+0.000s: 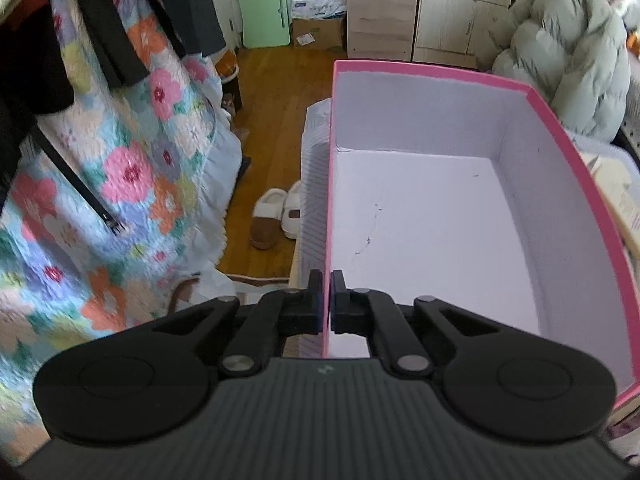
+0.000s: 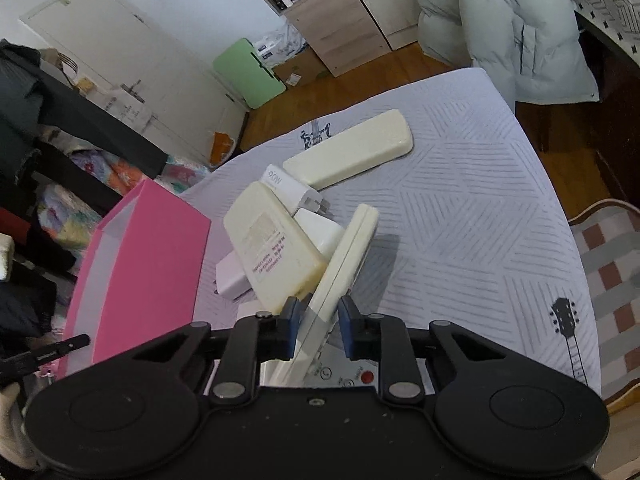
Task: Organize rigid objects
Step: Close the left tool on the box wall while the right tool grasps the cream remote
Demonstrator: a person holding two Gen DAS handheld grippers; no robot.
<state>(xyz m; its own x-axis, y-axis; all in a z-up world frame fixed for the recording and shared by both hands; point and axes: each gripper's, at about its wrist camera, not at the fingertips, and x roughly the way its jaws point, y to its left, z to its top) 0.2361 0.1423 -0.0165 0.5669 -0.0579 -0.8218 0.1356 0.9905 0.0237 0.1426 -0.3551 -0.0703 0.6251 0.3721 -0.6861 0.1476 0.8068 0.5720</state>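
A pink box (image 1: 568, 148) with a white, empty inside stands on the table; my left gripper (image 1: 326, 300) is shut on its near left wall. In the right wrist view the pink box (image 2: 152, 256) is at the left. My right gripper (image 2: 318, 312) is shut on a cream remote control (image 2: 352, 252), held on edge and tilted over a pile: another cream remote (image 2: 276, 252) lying back-up, a white 90W charger (image 2: 294, 190), a white adapter (image 2: 234, 276), and a third cream remote (image 2: 352, 148) further back.
A striped white cloth (image 2: 480, 208) with guitar prints covers the table. A puffy grey coat (image 2: 500, 28) hangs behind it. A floral quilt (image 1: 120, 168) and slippers (image 1: 276, 212) on the wooden floor lie left of the box. A checked seat (image 2: 612, 260) is at the right.
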